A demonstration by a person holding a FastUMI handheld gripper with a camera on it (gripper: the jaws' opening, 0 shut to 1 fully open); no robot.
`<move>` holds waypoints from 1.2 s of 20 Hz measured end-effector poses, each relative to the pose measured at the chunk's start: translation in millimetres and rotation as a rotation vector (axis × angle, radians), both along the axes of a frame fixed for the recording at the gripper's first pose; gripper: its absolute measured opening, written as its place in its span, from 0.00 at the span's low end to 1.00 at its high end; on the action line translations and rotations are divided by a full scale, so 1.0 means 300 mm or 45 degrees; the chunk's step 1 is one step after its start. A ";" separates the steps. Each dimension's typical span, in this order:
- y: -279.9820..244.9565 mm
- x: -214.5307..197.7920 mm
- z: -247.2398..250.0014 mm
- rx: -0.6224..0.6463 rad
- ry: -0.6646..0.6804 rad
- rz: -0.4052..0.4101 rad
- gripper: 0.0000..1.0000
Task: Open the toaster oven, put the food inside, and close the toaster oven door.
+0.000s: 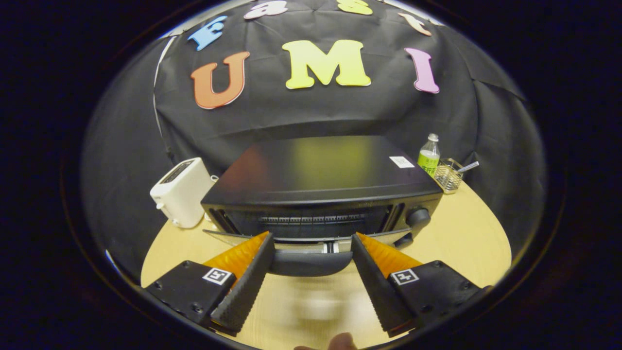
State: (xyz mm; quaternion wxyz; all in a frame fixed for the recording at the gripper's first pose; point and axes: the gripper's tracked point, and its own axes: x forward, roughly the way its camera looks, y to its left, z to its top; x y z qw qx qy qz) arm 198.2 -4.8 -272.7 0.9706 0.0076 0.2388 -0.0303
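The gripper (pixel 311 248) has two black wedge-shaped fingers (pixel 245 282) with ribbed inner pads and orange ridged backs. Each finger sits on a black block fixed with small dark screws, and each block carries a white square tag printed with a black marker pattern.

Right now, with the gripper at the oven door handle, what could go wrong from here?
The gripper is open, its fingers spread either side of the door handle without pressing on it, so a pull now could slip off. The toaster oven door looks part open and tilted; letting go might let it drop onto the table. The white toaster stands close beside the oven, so a sideways swing may knock it.
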 end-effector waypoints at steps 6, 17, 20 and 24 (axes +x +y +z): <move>0.004 -0.212 -0.219 -0.041 0.114 0.036 1.00; -0.004 -0.459 0.010 -0.048 0.076 0.212 1.00; 0.060 -0.523 0.066 0.031 0.141 0.312 1.00; 0.166 -0.604 0.077 0.191 0.269 0.395 1.00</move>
